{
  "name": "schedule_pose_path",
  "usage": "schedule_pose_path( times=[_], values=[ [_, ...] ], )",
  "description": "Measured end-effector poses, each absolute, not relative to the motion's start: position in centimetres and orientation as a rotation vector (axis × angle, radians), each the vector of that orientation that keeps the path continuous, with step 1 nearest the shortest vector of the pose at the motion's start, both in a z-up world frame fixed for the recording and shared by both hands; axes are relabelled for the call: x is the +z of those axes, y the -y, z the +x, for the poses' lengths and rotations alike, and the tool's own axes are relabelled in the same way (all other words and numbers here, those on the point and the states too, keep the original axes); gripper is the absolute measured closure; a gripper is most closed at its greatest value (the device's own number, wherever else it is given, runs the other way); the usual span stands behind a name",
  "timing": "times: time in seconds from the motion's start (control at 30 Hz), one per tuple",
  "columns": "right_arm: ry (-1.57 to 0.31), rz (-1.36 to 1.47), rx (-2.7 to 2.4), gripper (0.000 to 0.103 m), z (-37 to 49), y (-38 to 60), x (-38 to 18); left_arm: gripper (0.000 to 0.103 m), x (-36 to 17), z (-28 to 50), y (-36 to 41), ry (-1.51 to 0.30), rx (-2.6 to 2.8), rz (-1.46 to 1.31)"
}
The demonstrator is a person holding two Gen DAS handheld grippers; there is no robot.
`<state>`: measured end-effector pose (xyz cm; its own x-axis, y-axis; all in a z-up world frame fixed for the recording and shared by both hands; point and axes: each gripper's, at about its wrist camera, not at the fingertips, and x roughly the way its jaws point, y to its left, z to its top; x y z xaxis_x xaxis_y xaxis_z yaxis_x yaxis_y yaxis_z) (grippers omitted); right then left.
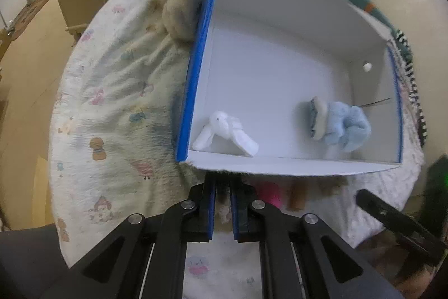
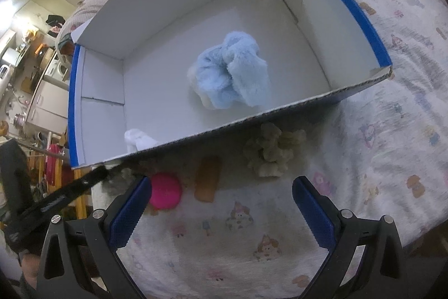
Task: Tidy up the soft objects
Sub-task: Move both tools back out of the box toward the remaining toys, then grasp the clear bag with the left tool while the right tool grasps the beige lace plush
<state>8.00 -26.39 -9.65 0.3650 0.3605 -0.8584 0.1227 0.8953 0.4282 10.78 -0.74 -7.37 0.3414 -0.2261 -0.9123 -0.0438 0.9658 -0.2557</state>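
Two soft pieces are already lying in the white cardboard box with blue outer walls (image 2: 361, 18): a fluffy light-blue plush bundle (image 2: 232, 72) near the middle and a small white knotted cloth toy (image 1: 224, 132) in a near corner. I am judging the job roughly a third done. Outside, just beside the near wall on the printed bed quilt (image 2: 392, 131), a pink round puff (image 2: 163, 194), a tan flat strip (image 2: 207, 178) and a beige curly plush (image 2: 273, 150) are waiting. My left hand-held gripper (image 1: 222, 195) is pinching narrow on something grey and fuzzy I cannot identify; my right hand-held gripper (image 2: 221, 203) is hanging wide and empty.
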Motion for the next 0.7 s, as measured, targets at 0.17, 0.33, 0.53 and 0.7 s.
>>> schedule_pose_path(
  times=[0.17,0.33,0.53,0.7],
  values=[
    [-1.217,0.450,0.168,0.000,8.1,25.8,-10.0,0.094,-5.5,9.7,-1.3,-1.191,-0.164,-0.332],
    [-1.246,0.433,0.184,0.000,8.3,24.8,-10.6,0.094,-7.7,9.5,-2.6,-1.296,-0.190,-0.444],
    [-1.275,0.624,0.393,0.006,8.7,23.2,-11.0,0.094,-8.8,9.1,-0.8,-1.330,-0.246,-0.412],
    [-1.295,0.719,0.502,0.026,8.9,21.7,-11.6,0.094,-8.3,8.8,0.3,-1.322,-0.371,-0.521]
  ],
)
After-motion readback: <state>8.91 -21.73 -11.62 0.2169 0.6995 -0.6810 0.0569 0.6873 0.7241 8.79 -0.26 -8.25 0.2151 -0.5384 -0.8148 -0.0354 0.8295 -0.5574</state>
